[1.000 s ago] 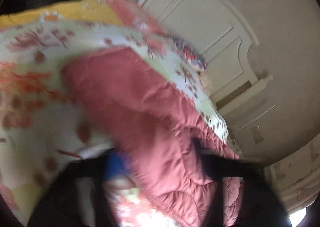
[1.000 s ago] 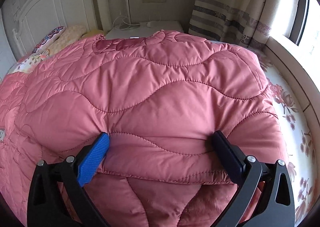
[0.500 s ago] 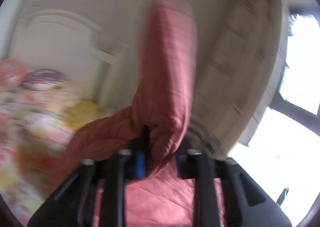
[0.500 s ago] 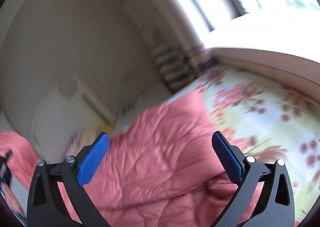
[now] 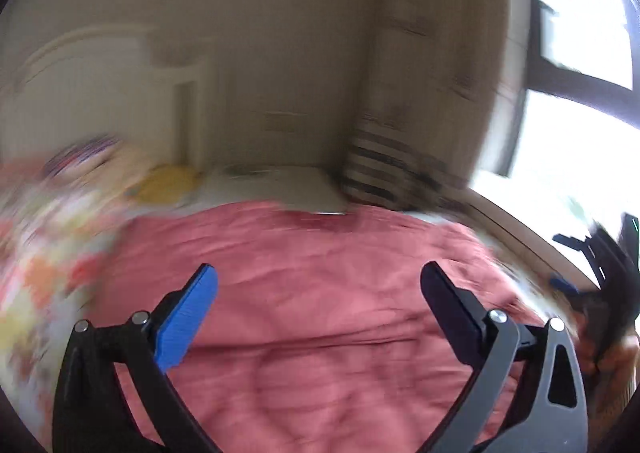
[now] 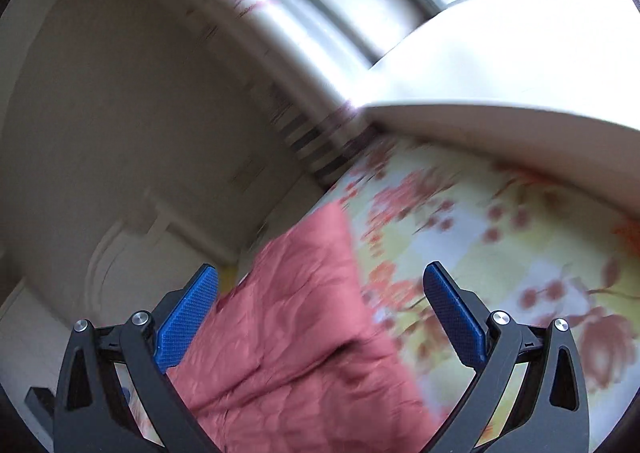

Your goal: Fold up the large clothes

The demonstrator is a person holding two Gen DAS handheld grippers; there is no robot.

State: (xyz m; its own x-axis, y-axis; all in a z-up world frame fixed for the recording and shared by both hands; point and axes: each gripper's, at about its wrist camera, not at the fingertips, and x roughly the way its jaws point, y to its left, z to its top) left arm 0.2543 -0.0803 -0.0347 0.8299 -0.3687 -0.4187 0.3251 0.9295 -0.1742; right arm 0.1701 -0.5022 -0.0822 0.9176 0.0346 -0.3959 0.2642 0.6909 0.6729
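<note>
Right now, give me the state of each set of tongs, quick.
Left tongs: open, jaws have just been opening; nothing between them, the pink quilted garment lies beyond.
Right tongs: open, holding nothing.

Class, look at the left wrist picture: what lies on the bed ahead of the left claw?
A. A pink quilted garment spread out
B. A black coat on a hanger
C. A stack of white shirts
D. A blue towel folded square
A: the pink quilted garment lies spread on the bed beyond the left claw, whose jaws stand wide apart and empty.
</note>
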